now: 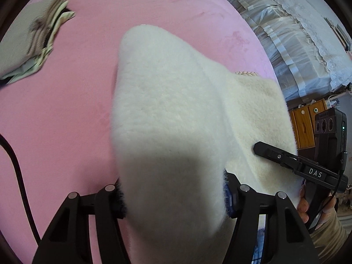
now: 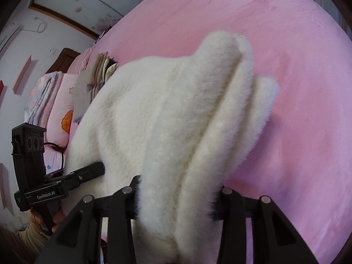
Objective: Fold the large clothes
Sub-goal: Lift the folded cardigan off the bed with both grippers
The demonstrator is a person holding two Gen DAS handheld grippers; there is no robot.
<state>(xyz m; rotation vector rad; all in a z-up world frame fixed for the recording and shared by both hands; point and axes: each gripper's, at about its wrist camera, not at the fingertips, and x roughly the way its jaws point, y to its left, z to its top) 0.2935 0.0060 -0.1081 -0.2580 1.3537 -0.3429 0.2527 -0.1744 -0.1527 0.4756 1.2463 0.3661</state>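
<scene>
fluffy white garment (image 1: 167,114), matt pink bedsheet (image 1: 66,110)

Claw pads perhaps buried in fluffy white garment (image 1: 167,110)

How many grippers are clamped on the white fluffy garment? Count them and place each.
2. The left gripper clamps one bunched part of the white fluffy garment; the right gripper clamps another part beside it.

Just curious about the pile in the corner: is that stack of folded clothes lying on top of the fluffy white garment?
No, the stack of folded clothes lies apart on the pink bed.
</scene>
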